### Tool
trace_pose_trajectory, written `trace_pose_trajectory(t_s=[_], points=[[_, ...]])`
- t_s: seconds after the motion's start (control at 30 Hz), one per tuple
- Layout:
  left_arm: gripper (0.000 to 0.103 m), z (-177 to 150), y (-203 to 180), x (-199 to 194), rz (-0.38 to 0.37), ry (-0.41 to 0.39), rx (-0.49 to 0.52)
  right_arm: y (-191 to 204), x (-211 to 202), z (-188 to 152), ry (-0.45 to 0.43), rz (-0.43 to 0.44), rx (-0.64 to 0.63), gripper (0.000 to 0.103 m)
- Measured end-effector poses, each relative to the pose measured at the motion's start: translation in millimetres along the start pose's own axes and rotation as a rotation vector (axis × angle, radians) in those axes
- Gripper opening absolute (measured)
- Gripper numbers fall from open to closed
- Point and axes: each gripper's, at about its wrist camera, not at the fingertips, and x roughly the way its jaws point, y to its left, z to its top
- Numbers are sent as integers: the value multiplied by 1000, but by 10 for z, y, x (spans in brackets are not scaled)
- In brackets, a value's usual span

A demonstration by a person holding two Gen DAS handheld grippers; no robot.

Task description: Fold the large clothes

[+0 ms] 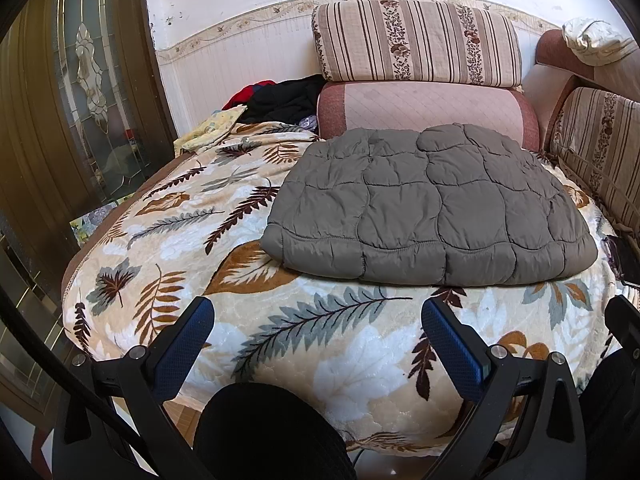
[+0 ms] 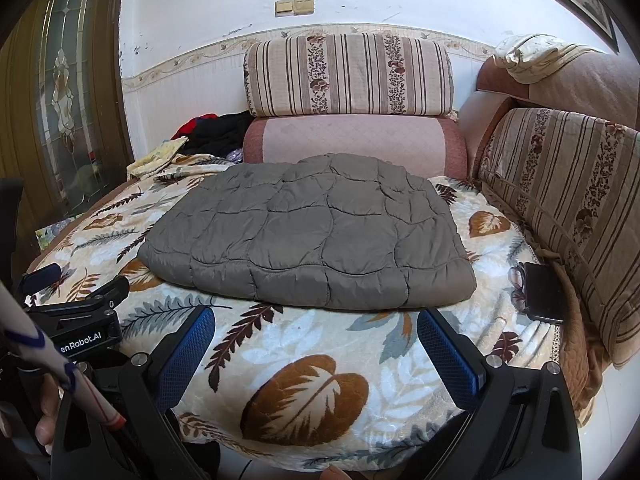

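Nearest the lens in the left wrist view was a dark rounded shape, probably the person's knee [image 1: 272, 432], low between the two blue-padded fingers of the left tool [image 1: 318, 316]. Those fingers stood spread wide with nothing between them, hovering over the near edge of a leaf-patterned blanket [image 1: 348, 364] that covered the sofa seat. The right tool [image 2: 316, 320] was likewise spread wide and empty above the same blanket, a brown leaf print lying between its fingers. In the right wrist view the left tool's black body showed at the left edge, with part of a hand [image 2: 46, 420] beside it.

The grey quilted jacket [image 1: 432, 208] lay folded into a thick, roughly rectangular pad on the blanket, well beyond both tools and touching neither. Its far edge sat just in front of a pink cushion [image 1: 428, 110], on top of which rested a striped floral cushion [image 1: 416, 40].

A heap of black and red clothes [image 1: 280, 98] lay at the far left of the seat. A dark phone [image 2: 546, 294] lay at the right, beside another striped cushion [image 2: 568, 200].
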Motion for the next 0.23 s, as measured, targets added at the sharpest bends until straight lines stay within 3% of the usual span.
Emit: trace_pose_trajectory(t_s=[0.17, 0.23], points=[[103, -31, 32, -20, -12, -12, -21, 1, -1, -2, 0, 1, 1, 103], [103, -42, 94, -48, -80, -36, -43, 4, -8, -7, -3, 2, 6, 103]])
